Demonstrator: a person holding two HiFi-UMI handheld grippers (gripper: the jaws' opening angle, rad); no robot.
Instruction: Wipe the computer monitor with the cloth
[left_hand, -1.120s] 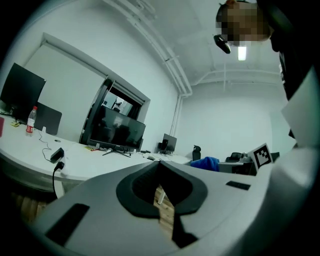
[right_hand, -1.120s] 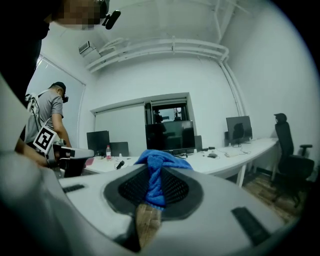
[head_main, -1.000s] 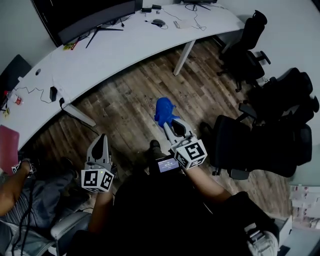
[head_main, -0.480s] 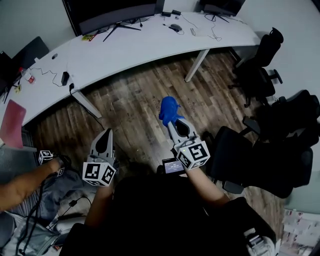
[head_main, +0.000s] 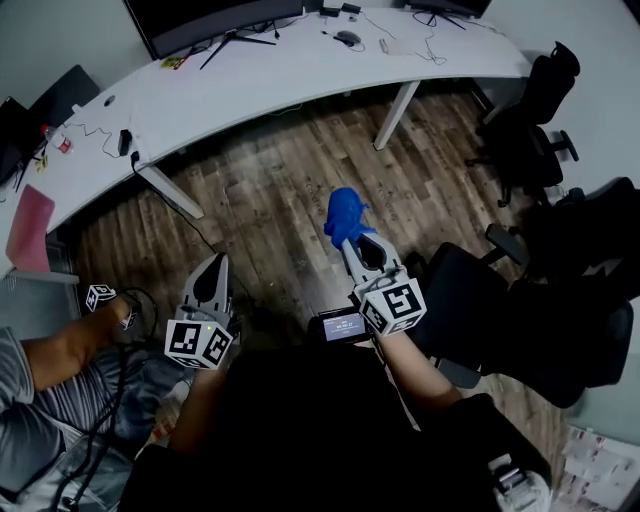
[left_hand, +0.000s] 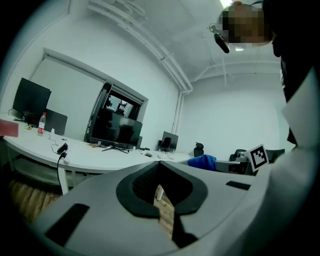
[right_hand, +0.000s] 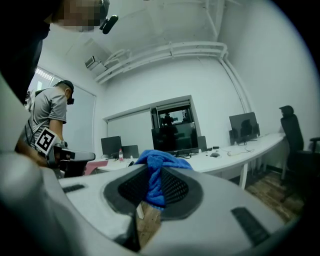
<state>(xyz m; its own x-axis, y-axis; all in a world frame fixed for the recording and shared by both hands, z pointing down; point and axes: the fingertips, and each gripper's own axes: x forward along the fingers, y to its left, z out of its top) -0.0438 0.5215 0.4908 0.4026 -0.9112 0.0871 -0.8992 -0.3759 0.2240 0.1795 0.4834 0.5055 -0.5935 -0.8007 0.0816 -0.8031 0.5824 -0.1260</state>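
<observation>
A large dark monitor (head_main: 215, 18) stands on the curved white desk (head_main: 290, 70) at the top of the head view; the same monitor (left_hand: 115, 127) and monitor (right_hand: 175, 131) show far off in both gripper views. My right gripper (head_main: 352, 228) is shut on a blue cloth (head_main: 345, 215), bunched at its tips; the cloth (right_hand: 156, 175) hangs between the closed jaws in the right gripper view. My left gripper (head_main: 214, 268) is shut with nothing in it and hangs over the wooden floor, well short of the desk.
Black office chairs (head_main: 520, 290) crowd the right side. A second person (head_main: 60, 390) with marker cubes sits at lower left. The desk carries cables, a mouse (head_main: 346, 38) and a pink folder (head_main: 28, 225). A desk leg (head_main: 398, 115) stands ahead.
The view has shifted: the desk and monitor now sit higher and more centred. Both grippers stay shut, the right one still gripping the cloth. The other person's arm has come further into view.
</observation>
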